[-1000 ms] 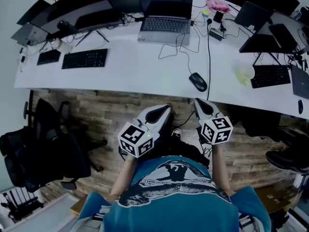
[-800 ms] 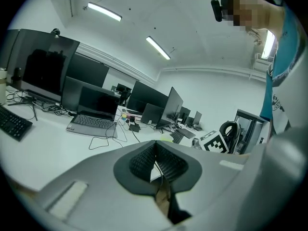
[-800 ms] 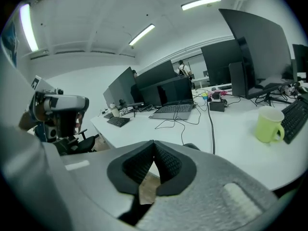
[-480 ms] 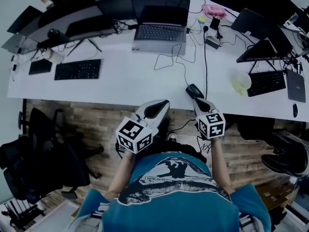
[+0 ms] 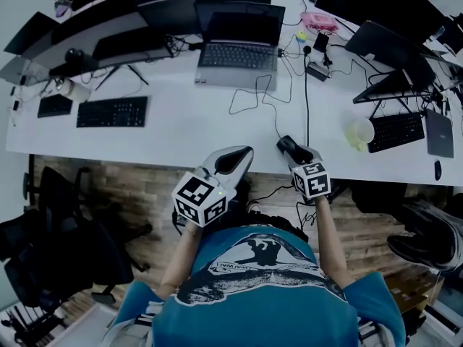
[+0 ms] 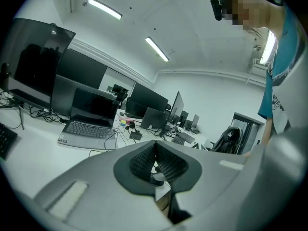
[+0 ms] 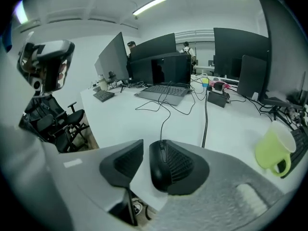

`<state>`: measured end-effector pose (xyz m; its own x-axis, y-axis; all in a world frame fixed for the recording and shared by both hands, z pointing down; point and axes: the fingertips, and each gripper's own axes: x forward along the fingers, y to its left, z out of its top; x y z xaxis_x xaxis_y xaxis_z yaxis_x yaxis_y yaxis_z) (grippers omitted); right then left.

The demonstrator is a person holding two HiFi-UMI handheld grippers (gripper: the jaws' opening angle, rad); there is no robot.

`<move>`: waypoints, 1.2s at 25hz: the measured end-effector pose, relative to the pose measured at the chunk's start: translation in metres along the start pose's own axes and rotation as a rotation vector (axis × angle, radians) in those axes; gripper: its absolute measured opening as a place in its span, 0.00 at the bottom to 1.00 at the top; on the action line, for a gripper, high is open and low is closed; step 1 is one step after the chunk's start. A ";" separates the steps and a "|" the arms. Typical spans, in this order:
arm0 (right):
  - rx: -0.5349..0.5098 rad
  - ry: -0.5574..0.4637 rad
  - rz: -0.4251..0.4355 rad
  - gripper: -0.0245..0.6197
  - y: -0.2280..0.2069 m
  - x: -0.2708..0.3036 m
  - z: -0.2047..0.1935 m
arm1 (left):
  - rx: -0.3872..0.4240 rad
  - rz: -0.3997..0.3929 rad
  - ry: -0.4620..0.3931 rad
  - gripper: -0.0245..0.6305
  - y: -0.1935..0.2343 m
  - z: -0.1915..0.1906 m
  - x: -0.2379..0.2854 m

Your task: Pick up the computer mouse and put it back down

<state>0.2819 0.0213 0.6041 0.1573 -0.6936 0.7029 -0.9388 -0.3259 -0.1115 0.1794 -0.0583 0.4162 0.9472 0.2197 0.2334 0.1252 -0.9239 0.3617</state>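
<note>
White counter [image 7: 144, 114], front edge: we find the mouse [image 7: 161, 170] lying 12-to-6 in the right gripper view, nose at 12 toward the laptop [image 7: 166, 88]. Right gripper [image 7: 147, 153] fingers stand narrowly apart, just opening, with the mouse between them. Left gripper [image 6: 155, 146] fingers are closed and empty. Mug [image 7: 275, 149] at 3 o'clock.

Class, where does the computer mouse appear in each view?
Head view: computer mouse at the desk's near edge, just ahead of the right gripper.
Left gripper view: cannot be made out.
Right gripper view: computer mouse bottom centre, between jaws that have just been opening.
Shared landmark: the open laptop.
</note>
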 end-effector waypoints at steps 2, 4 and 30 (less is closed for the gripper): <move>-0.034 0.032 -0.008 0.30 -0.005 0.009 -0.002 | -0.001 0.000 0.000 0.06 0.004 0.002 0.002; -0.069 0.067 -0.010 0.37 -0.009 0.018 -0.005 | -0.004 0.001 -0.001 0.06 0.008 0.004 0.003; -0.041 0.231 -0.017 0.52 -0.024 0.056 -0.046 | -0.022 0.028 -0.007 0.06 0.040 0.008 -0.012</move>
<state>0.2993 0.0196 0.6780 0.1038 -0.5214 0.8470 -0.9488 -0.3072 -0.0728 0.1753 -0.1003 0.4209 0.9524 0.1912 0.2373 0.0918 -0.9225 0.3750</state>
